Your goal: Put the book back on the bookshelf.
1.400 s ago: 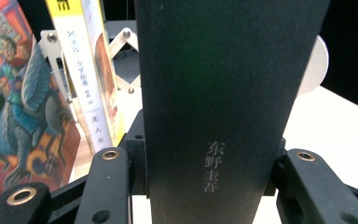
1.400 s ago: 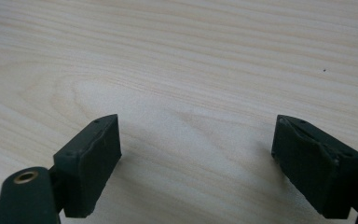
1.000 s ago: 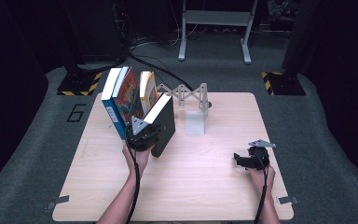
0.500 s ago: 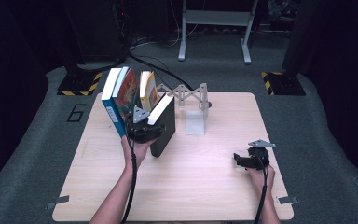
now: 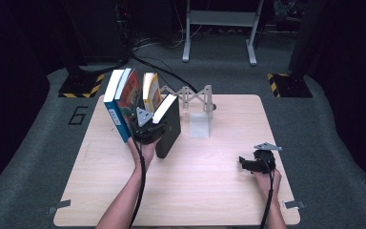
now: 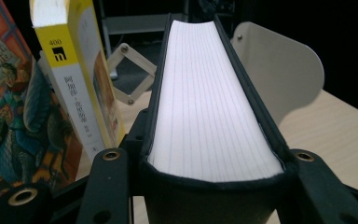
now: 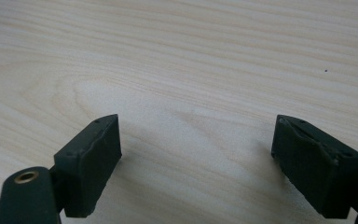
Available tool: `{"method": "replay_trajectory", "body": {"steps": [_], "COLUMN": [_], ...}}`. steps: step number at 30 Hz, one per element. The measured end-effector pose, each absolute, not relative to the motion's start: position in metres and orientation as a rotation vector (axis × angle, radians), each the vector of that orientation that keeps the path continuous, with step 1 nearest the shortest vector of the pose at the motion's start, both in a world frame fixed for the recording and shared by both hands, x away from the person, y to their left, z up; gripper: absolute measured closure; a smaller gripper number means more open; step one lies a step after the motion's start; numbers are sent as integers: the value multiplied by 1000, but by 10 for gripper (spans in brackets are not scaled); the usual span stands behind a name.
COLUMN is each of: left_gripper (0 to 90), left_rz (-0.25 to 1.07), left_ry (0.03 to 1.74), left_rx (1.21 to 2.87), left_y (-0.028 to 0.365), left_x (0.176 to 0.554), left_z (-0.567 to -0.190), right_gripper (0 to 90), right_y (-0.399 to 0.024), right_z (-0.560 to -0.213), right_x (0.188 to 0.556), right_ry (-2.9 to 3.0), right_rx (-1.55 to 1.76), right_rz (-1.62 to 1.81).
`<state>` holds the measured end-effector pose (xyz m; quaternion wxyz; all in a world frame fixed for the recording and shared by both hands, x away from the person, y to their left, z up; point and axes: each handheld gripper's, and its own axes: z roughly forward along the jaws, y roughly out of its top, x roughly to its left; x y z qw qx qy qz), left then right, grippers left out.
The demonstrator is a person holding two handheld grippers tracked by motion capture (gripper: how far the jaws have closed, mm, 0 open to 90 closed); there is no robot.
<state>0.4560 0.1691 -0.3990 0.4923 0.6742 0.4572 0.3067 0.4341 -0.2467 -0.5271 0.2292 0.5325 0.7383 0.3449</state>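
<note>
Left gripper point(image 6: 209, 186) fingers have been closing, clamped on the black book point(image 6: 209, 107); right gripper point(image 7: 198, 158) fingers apart.

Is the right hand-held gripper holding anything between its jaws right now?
No, the right hand-held gripper has its jaws wide apart, with nothing but bare light wooden table between them.

Black book's point(image 6: 209, 116) lower part cut off by the left gripper view's bottom edge, its covers hidden behind the jaws, illustrated book point(image 6: 14, 121) cropped at the left edge, yellow-spined book's point(image 6: 70, 70) small print unreadable.
</note>
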Motion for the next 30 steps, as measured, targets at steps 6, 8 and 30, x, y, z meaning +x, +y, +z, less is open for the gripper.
{"method": "replay_trajectory", "body": {"steps": [6,8,30], "left_gripper": [543,543,538], "left_rz": [795,814,935], "left_ry": [1145,1152,1236], "left_rx": [1569,1572,1492], "left_y": [165,164,143], "left_x": [469,472,500], "left_z": [-396,-394,-403], "right_gripper": [148,148,148], "right_y": [-246,-247,-247], "right_z": [-527,-527,-527], "right_x": [434,434,433], "right_ry": [2036,2033,2027], "right_rx": [1464,1463,1468], "right_rz": [949,951,954]}}
